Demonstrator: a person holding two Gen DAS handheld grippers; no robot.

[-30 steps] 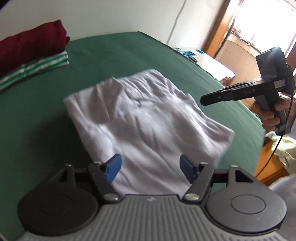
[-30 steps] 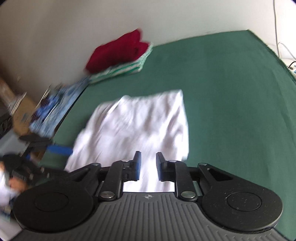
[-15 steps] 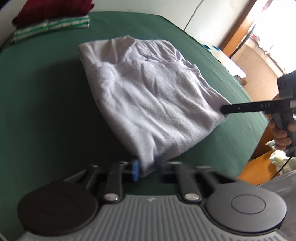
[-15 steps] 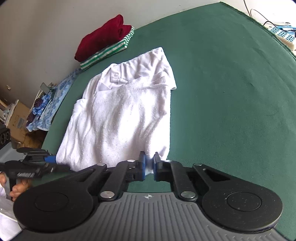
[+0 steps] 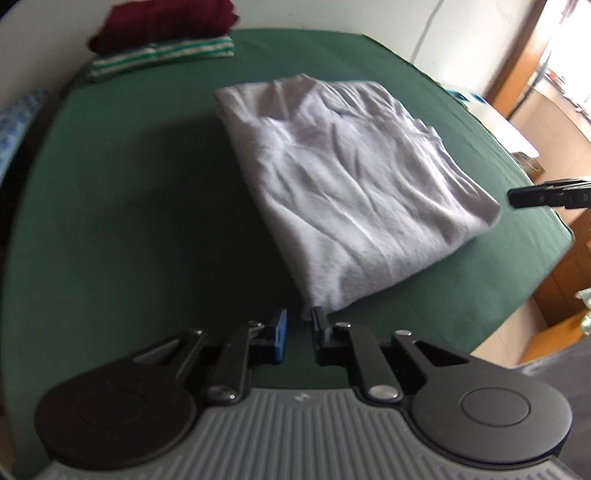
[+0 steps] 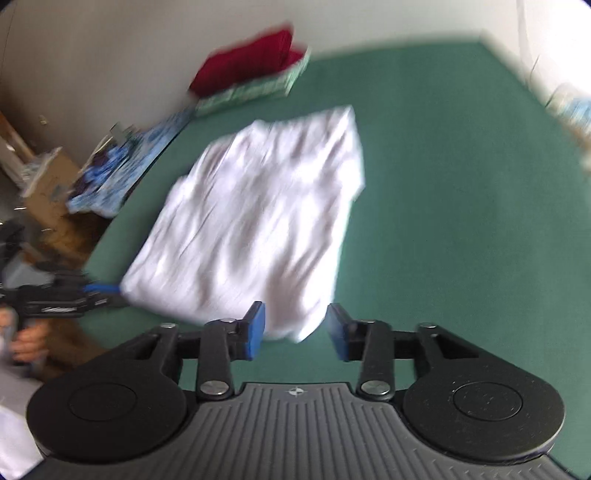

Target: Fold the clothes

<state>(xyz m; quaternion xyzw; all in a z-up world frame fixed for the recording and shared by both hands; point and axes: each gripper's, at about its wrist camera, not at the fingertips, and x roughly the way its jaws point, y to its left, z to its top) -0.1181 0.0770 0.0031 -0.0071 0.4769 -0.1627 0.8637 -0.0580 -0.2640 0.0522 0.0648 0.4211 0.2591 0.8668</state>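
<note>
A folded white garment [image 5: 351, 177] lies flat on the green table [image 5: 129, 206]; it also shows, blurred, in the right wrist view [image 6: 255, 218]. My left gripper [image 5: 298, 325] sits at the garment's near corner with its jaws slightly apart; the cloth tip lies just beyond them. My right gripper [image 6: 295, 325] is open just behind the other near corner, not holding it. The right gripper [image 5: 546, 195] shows at the right edge of the left wrist view, off the cloth. The left gripper [image 6: 74, 291] shows at the left of the right wrist view.
A stack of folded clothes, dark red [image 5: 162, 18] over green-striped [image 5: 162, 59], sits at the table's far end by the wall. Blue patterned cloth [image 6: 129, 162] and a cardboard box [image 6: 44, 181] lie off the table's left side. The table's right edge drops to a wooden floor.
Both grippers had shut on the garment's near corners half a second ago. Now both have opened, the right one wide, and backed slightly off the cloth.
</note>
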